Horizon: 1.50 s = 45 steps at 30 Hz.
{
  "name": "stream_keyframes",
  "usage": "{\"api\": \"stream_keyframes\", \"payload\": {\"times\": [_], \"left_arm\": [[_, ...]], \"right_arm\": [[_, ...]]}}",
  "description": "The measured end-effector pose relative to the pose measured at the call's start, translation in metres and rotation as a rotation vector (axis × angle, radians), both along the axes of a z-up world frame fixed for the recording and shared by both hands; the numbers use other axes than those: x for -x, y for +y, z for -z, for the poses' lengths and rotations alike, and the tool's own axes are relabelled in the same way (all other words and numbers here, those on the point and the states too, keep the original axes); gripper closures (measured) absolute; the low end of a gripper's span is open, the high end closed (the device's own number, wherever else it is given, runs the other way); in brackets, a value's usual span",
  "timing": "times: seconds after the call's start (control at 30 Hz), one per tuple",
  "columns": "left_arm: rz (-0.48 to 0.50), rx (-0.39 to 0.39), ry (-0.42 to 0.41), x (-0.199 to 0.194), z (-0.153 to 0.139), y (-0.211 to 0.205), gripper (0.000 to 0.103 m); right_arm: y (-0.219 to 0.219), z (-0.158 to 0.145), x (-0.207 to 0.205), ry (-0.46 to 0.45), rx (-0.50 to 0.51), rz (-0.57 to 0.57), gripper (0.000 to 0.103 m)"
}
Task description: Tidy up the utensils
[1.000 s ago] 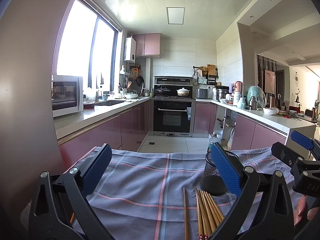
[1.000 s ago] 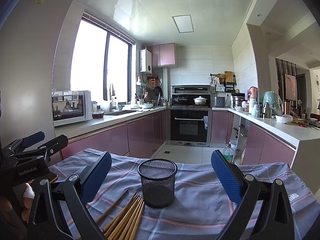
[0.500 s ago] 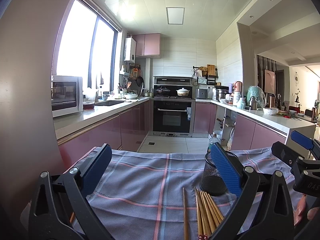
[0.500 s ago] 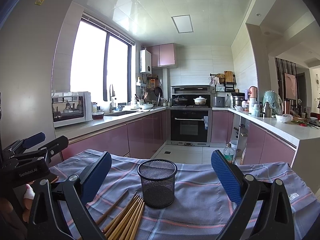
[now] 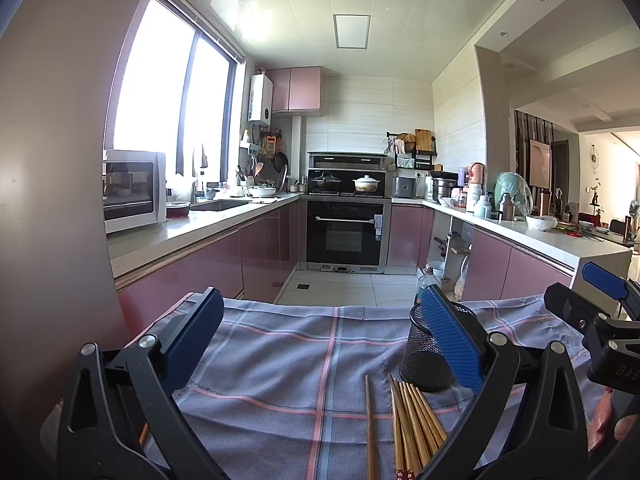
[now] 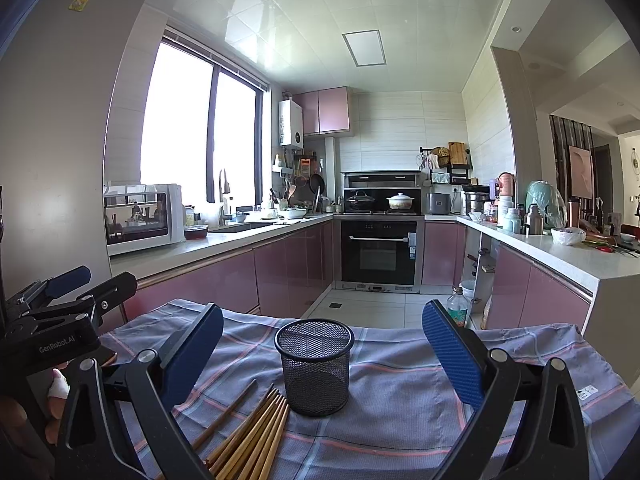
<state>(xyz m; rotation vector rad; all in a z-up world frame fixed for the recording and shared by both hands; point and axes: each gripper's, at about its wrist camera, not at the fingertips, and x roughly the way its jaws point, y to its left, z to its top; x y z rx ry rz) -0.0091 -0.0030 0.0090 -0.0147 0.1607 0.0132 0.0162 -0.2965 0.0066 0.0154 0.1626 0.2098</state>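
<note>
A black mesh cup stands upright and empty on the plaid cloth. A bundle of wooden chopsticks lies flat just left of it, with one stick apart. In the left wrist view the cup is partly hidden behind my right finger, and the chopsticks lie in front of it. My left gripper is open and empty above the cloth. My right gripper is open and empty, with the cup between its fingers but farther away.
The cloth covers a table with its far edge toward the kitchen floor. The right gripper shows at the right in the left wrist view; the left gripper shows at the left in the right wrist view. Counters and an oven stand beyond.
</note>
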Motion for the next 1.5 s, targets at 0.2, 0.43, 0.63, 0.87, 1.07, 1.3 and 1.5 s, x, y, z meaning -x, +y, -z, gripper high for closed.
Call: {"api": "stream_keyframes", "payload": {"times": [0.2,0.43,0.63,0.87,1.07,1.3,1.5], "left_arm": [[0.001,0.001,0.000,-0.0001,0.0002,0.0003,0.006],[0.002,0.001,0.000,0.0000,0.0003,0.0004,0.006],[0.001,0.000,0.000,0.0004,-0.0004,-0.0003,0.006],[0.002,0.002,0.000,0.0002,-0.0001,0.0001,0.006],[0.000,0.002,-0.001,0.0000,0.0003,0.0006,0.006],[-0.001,0.000,0.001,-0.0012,0.0010,-0.0002,0.006],[0.000,0.001,0.001,-0.0014,0.0012,-0.0002,0.006]], "right_arm": [[-0.0004,0.0003,0.0002,-0.001,0.000,0.000,0.007],[-0.0005,0.0003,-0.0001,-0.002,-0.001,0.001,0.007],[-0.0003,-0.0005,0.0003,-0.003,0.000,0.001,0.007],[-0.0008,-0.0005,0.0006,-0.003,-0.001,0.001,0.007],[0.0004,-0.0029,0.0007,-0.001,-0.004,-0.002,0.007],[0.0007,-0.0029,0.0006,-0.003,-0.005,-0.002,0.007],[0.0003,-0.0032,0.0002,-0.001,-0.004,-0.004,0.007]]}}
